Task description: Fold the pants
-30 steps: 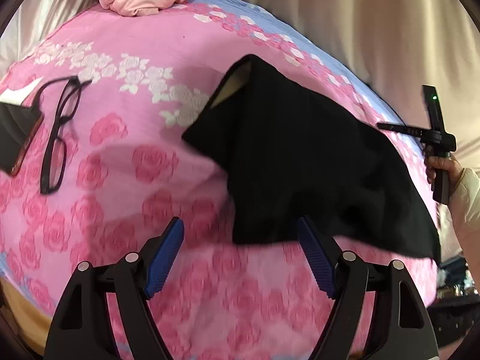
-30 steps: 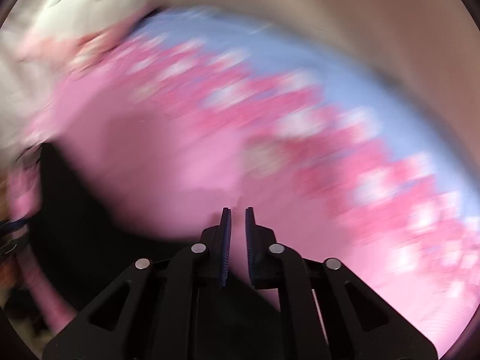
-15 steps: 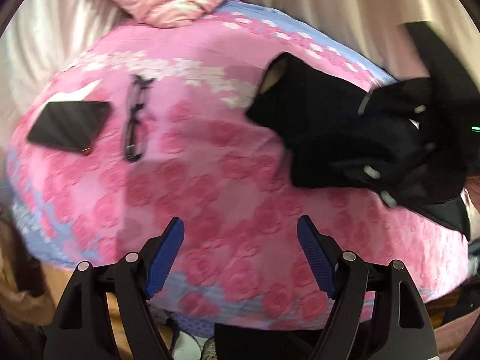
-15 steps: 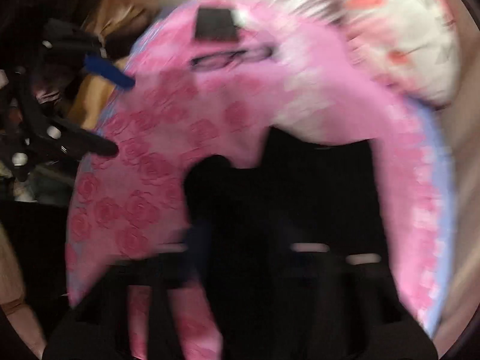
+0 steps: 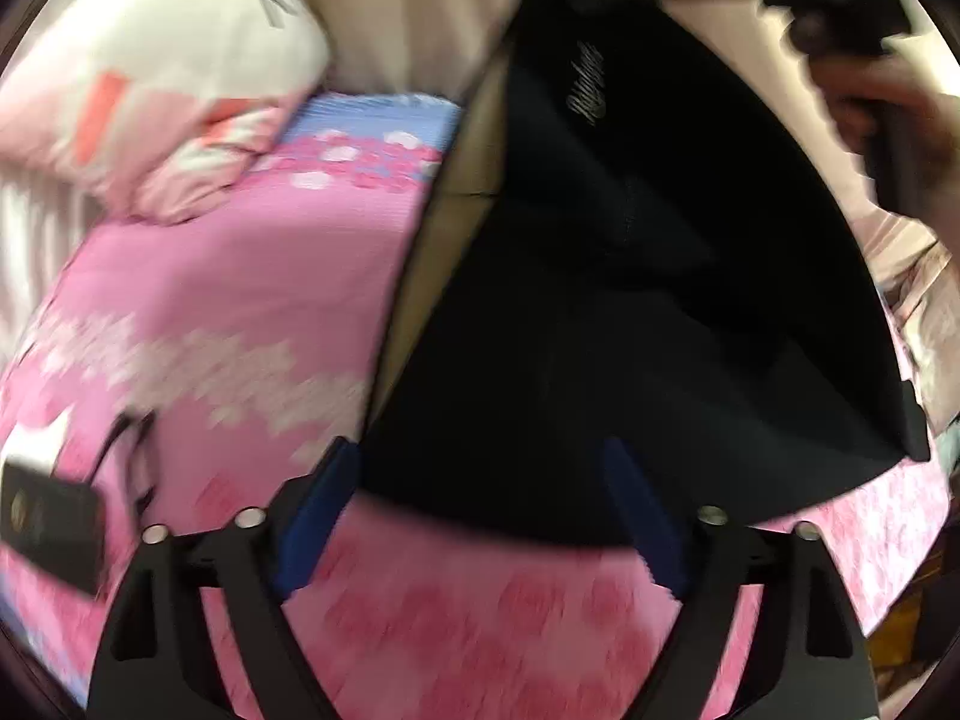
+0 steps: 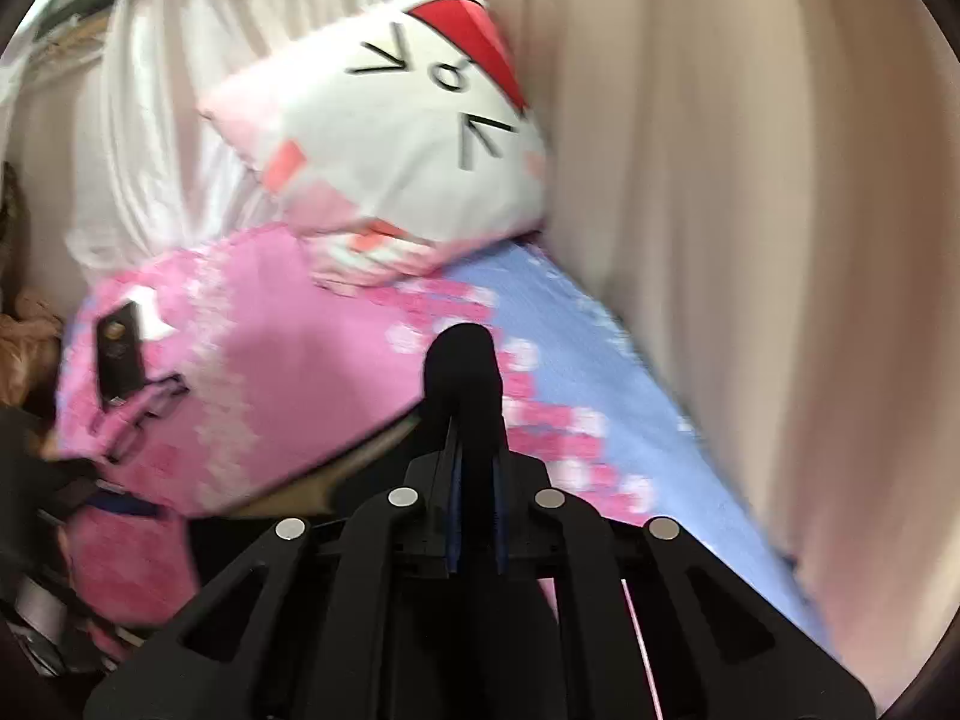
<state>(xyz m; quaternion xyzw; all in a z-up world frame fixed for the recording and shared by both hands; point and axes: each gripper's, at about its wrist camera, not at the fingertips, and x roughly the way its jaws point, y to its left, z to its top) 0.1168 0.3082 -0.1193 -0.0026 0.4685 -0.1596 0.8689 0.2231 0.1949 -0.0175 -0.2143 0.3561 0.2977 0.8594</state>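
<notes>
The right gripper (image 6: pixel 474 516) pinches a corner of the black fabric pants (image 5: pixel 630 312), its fingers closing on the cloth and holding it hanging above the pink rose-patterned bed (image 5: pixel 228 300). The left gripper (image 5: pixel 480 516) spreads its empty blue-padded fingers (image 5: pixel 312 516) wider beneath the hem, probably to catch a second corner for folding.

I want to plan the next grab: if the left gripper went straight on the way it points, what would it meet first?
Probably the hanging black pants, whose lower edge lies between the opening left gripper fingers; depth is unclear, and the pink bedspread lies behind.
</notes>
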